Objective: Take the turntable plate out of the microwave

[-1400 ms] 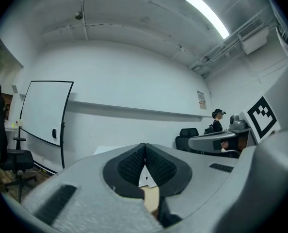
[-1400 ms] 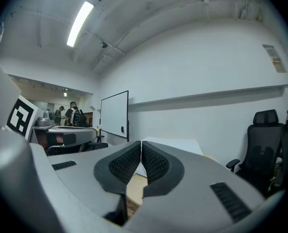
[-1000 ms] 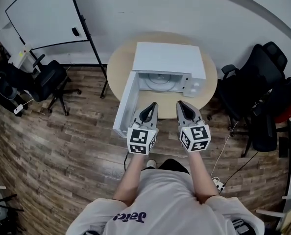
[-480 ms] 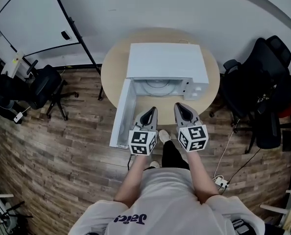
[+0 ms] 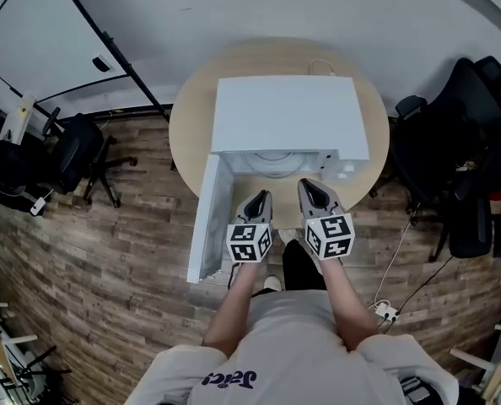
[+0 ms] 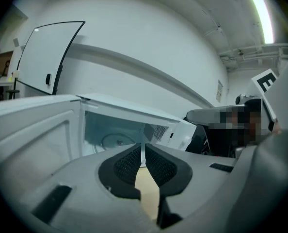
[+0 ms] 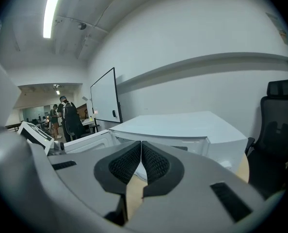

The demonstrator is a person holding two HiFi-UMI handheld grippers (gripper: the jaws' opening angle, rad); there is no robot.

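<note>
Jaws of left gripper (image 5: 259, 197) and right gripper (image 5: 311, 186), closed and empty before the microwave (image 5: 288, 112), must be opened to grasp the turntable plate (image 6: 115, 141).

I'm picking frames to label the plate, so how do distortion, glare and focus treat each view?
Head view: fisheye bends the room's edges, yet the white box-shaped microwave is evenly lit and sharp. Left gripper view: dark round vignette, ceiling strip light blown out, round pale turntable plate dim but legible. Right gripper view: same vignette, glaring ceiling lamp.
</note>
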